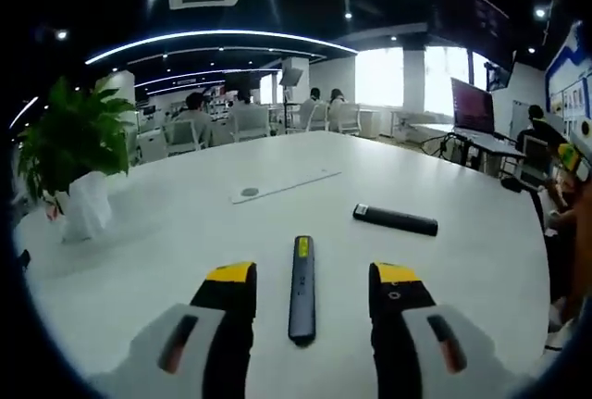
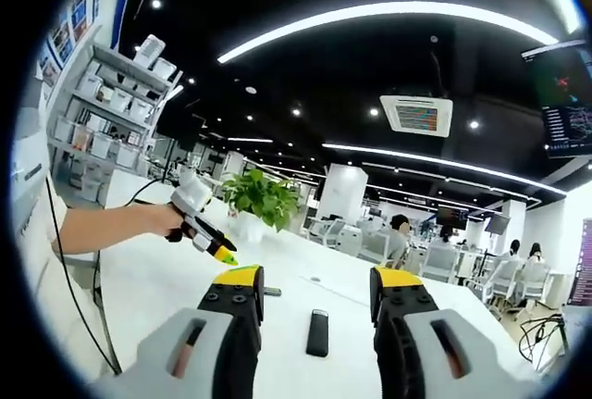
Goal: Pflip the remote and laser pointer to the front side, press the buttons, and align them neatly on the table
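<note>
While the white table (image 1: 185, 223) spreads wide, the left gripper (image 1: 313, 293) has jaws apart, the grey laser pointer (image 1: 302, 288) lying between them; the black remote (image 1: 395, 220) lies at two o'clock. The right gripper (image 2: 317, 295) gapes above the remote.

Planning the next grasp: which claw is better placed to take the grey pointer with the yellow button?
Left. The slim grey laser pointer with a yellow button lies on the white table directly between the open left claw. The open right claw faces the black rectangular remote instead.
</note>
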The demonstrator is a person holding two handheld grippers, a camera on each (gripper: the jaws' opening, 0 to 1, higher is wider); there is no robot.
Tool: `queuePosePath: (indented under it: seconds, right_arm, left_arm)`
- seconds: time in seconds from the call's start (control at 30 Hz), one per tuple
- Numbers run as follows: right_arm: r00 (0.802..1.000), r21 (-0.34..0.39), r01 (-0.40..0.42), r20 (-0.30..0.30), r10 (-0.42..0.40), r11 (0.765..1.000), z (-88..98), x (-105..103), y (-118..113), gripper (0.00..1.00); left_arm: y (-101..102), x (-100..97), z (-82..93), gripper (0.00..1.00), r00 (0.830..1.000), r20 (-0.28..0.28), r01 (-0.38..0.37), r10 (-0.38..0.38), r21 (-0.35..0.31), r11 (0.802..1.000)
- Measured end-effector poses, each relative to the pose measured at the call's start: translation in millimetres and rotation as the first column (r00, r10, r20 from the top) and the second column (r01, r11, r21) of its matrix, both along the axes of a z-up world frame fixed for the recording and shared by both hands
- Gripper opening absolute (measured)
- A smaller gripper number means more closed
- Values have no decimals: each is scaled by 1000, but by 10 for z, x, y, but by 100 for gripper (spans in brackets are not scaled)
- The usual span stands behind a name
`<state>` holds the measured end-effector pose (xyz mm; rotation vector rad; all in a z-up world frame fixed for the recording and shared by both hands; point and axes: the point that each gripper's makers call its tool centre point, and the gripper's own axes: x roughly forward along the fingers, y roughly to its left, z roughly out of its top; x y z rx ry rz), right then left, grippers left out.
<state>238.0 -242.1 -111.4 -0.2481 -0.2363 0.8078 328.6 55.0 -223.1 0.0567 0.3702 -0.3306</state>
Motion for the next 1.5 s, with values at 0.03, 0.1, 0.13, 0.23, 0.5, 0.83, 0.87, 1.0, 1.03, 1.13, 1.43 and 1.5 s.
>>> queuePosePath:
  seconds: [0.03,0.1,0.13,0.23,0.5,0.83,0.87,1.0,1.03,1.13,1.43,1.5]
  right_arm:
    - [1000,-5,-1,6,1,1000,6,-10,5,48]
    - [1000,-2,-3,17,3,1000,29,-25,4,48]
    - [1000,2,-4,17,4,1000,34,-27,1,48]
    - [1000,-6,-2,12,2,1000,7,-22,-12,48]
    - [1000,10,-1,25,1,1000,45,-73,-75,48]
    - [999,6,7,34,-7,1000,69,-78,-69,48]
    - [999,3,8,35,-8,1000,65,-74,-67,48]
    - [1000,-2,7,27,-7,1000,44,-51,-52,48]
    - [1000,-5,5,27,-5,1000,36,-49,-43,48]
    - [1000,-14,3,19,-3,1000,10,-46,-28,48]
    - [999,-22,9,32,-8,1000,17,-57,-52,48]
    - [999,-19,7,34,-7,1000,26,-60,-56,48]
  left_arm:
    - [-44,1,40,50,1000,10,11,-11,1,1000]
    - [-122,1,58,49,1000,21,14,-14,0,1000]
    - [-151,-6,29,49,999,19,26,-26,17,1000]
    - [-151,-1,-82,48,1000,5,19,-19,45,999]
    - [-44,-44,-132,48,999,28,-30,30,-1,1000]
    - [-158,11,-192,48,1000,14,7,-7,0,1000]
    - [-159,14,-214,48,1000,4,8,-8,17,1000]
    - [-178,12,-296,49,999,-24,26,-26,31,999]
    - [-173,3,-310,49,999,-25,24,-23,28,999]
    - [-125,1,-363,48,999,-33,3,-2,28,1000]
    - [-108,-5,-446,47,999,-34,-21,22,28,999]
    - [-111,-13,-477,47,999,-39,-23,24,22,999]
